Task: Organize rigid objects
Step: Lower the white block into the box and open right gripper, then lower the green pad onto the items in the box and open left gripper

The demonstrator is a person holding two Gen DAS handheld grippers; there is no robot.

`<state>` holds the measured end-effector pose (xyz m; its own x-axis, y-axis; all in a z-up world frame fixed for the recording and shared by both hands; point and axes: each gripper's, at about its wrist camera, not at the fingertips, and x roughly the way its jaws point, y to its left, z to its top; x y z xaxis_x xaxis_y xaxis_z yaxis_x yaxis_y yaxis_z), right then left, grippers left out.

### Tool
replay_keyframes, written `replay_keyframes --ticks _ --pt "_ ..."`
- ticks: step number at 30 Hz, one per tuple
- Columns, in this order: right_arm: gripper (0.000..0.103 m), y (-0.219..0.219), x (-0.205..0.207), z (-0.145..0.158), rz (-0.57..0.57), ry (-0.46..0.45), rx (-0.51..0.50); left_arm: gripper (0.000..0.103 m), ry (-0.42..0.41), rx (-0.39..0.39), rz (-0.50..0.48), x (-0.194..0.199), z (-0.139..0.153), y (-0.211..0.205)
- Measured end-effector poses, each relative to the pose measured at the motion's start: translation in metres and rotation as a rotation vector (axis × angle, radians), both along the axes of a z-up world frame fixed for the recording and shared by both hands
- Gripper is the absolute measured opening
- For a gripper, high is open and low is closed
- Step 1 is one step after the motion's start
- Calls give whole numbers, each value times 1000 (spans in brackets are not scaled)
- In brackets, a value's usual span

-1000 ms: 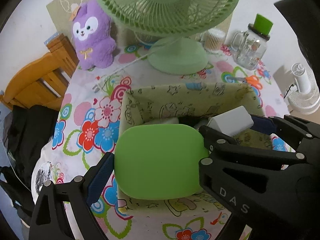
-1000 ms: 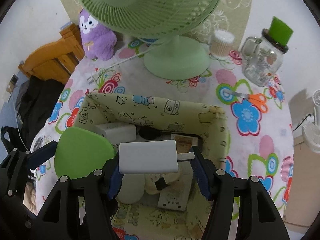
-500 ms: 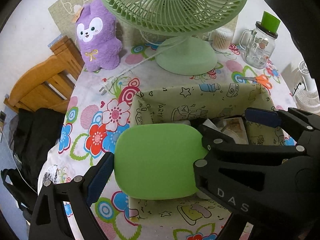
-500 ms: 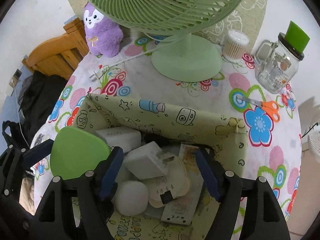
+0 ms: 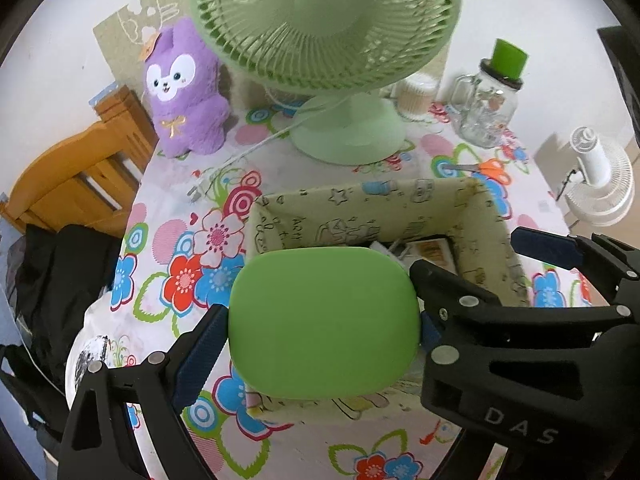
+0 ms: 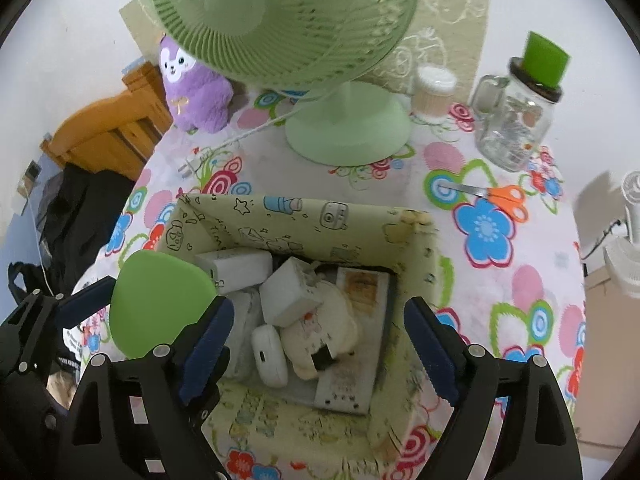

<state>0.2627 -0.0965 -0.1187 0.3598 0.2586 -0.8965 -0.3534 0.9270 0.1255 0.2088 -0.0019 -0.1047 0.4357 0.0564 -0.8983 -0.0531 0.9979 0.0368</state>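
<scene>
A green rounded case (image 5: 324, 320) is pinched between the blue pads of the left tool (image 5: 320, 324), held above the near left corner of a patterned fabric box (image 6: 304, 216) that stands on the flower-printed worktop (image 6: 484, 236). From the left wrist the case hides most of the box's inside; only a strip of its contents can be seen beyond the case. The right tool (image 6: 316, 340) is seen over the box with its jaws opening and nothing between them. Below it, in the box, lie a white charger cube (image 6: 290, 294) tilted on its side, a second white adapter (image 6: 234, 266) partly covered by the green case, a white oval case (image 6: 270, 354), a cream-coloured figure (image 6: 320, 332) and a flat printed card (image 6: 352, 364); what lies beneath these cannot be made out. Behind the box stand a green fan (image 6: 280, 20), cut off at the top edge, a purple plush toy (image 5: 184, 88), a glass jar (image 6: 516, 128) and orange scissors (image 6: 496, 196).
</scene>
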Motion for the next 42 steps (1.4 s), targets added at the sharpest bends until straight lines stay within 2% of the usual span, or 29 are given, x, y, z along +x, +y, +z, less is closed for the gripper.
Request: replay_keyframes --ticks 12,17,28,42 --pt "92 -22 -41 39 -81 -75 2 95 -40 -39 -59 -15 17 -12" --pt "93 -29 -51 45 -114 -92 -2 95 -39 -46 -77 -16 17 -16" --pt "94 -49 -52 34 -204 -51 -6 95 2 -74 -97 -3 -1 -30" --pt "94 -63 -29 6 -233 14 -25 95 82 -94 -88 21 -35 -41"
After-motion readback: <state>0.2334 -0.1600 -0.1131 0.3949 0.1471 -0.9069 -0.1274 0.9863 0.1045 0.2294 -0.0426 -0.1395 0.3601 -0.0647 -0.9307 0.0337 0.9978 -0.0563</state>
